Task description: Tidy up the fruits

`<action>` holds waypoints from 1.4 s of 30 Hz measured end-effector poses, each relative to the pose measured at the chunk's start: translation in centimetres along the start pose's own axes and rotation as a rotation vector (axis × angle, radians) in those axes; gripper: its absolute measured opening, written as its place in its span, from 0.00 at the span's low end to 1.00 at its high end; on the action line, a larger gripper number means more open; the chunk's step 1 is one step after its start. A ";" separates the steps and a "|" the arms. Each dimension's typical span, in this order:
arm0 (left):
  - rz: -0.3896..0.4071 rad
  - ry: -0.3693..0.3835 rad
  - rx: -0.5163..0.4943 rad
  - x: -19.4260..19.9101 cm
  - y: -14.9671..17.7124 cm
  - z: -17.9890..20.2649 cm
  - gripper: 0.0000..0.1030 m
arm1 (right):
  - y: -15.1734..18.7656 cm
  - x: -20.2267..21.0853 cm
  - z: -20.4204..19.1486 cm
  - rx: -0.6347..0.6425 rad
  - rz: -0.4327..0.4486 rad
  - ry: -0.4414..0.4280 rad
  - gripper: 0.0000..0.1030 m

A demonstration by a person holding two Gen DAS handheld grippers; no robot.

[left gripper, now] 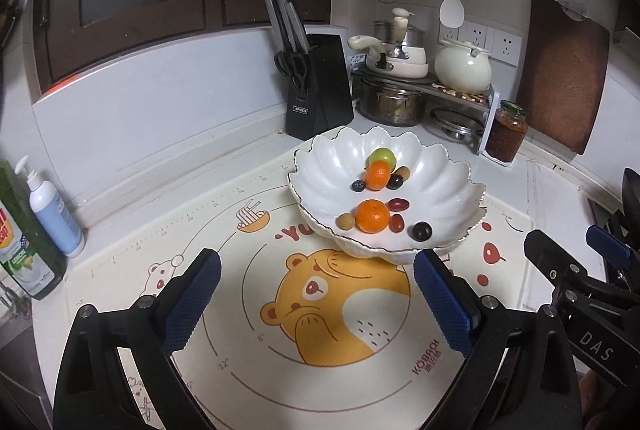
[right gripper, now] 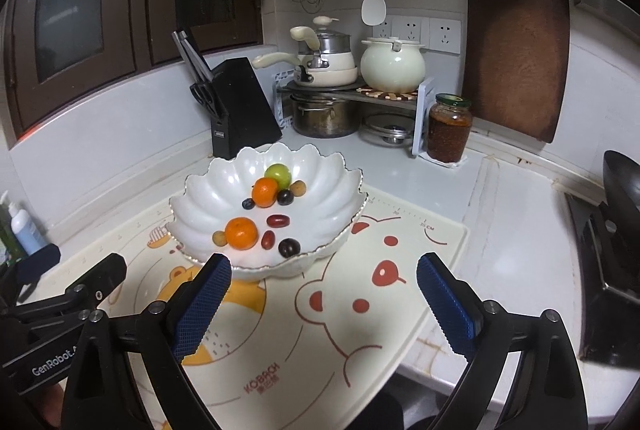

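Observation:
A white scalloped bowl [left gripper: 452, 182] [right gripper: 204, 190] stands on a cartoon bear mat [left gripper: 248, 310] [right gripper: 360, 334]. In it lie two mandarins [left gripper: 372, 216] [right gripper: 241, 233], a green fruit [left gripper: 382, 158] [right gripper: 277, 171], dark grapes [left gripper: 422, 231] [right gripper: 289, 247], red dates [left gripper: 398, 204] [right gripper: 278, 220], small brown longans [left gripper: 345, 221] [right gripper: 219, 238] and a blueberry [left gripper: 358, 185] [right gripper: 248, 204]. My left gripper [left gripper: 316, 262] [right gripper: 82, 258] hangs open just short of the bowl's near rim, nothing between its blue pads. My right gripper [right gripper: 324, 264] [left gripper: 568, 236] is open too, beside it to the right, holding nothing.
A black knife block [left gripper: 320, 86] [right gripper: 244, 106] stands behind the bowl. A pot rack [left gripper: 424, 86] [right gripper: 352, 86], a sauce jar [left gripper: 506, 131] [right gripper: 449, 128] and a wooden board [left gripper: 560, 70] [right gripper: 516, 50] fill the back corner. Bottles [left gripper: 52, 210] stand left; a stove with a dark pan [right gripper: 616, 230] right.

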State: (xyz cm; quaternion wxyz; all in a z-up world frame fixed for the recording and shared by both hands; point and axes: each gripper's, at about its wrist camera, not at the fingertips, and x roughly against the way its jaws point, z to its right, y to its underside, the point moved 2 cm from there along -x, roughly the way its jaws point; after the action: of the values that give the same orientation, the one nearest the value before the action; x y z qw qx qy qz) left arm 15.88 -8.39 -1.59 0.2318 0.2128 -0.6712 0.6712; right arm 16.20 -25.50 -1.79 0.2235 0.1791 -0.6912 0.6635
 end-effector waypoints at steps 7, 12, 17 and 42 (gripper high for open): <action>0.003 0.009 -0.003 1.8 1.4 0.3 0.97 | 1.5 1.7 0.4 -0.021 -0.007 -0.007 0.92; 0.004 0.011 -0.003 2.7 2.2 0.1 0.97 | 2.3 2.8 0.4 -0.027 -0.002 -0.002 0.92; 0.006 0.015 0.004 3.7 3.0 -0.4 0.97 | 3.0 4.1 0.0 -0.030 0.015 0.000 0.92; 0.023 0.017 0.012 6.8 5.2 -2.2 0.97 | 5.3 8.2 -1.3 -0.015 0.055 0.008 0.92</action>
State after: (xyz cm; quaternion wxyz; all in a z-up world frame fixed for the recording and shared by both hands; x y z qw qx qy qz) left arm 7.36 -6.01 -1.74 0.2283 0.2008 -0.6675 0.6797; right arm 6.59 -23.55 -1.70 0.2095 0.1556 -0.7000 0.6647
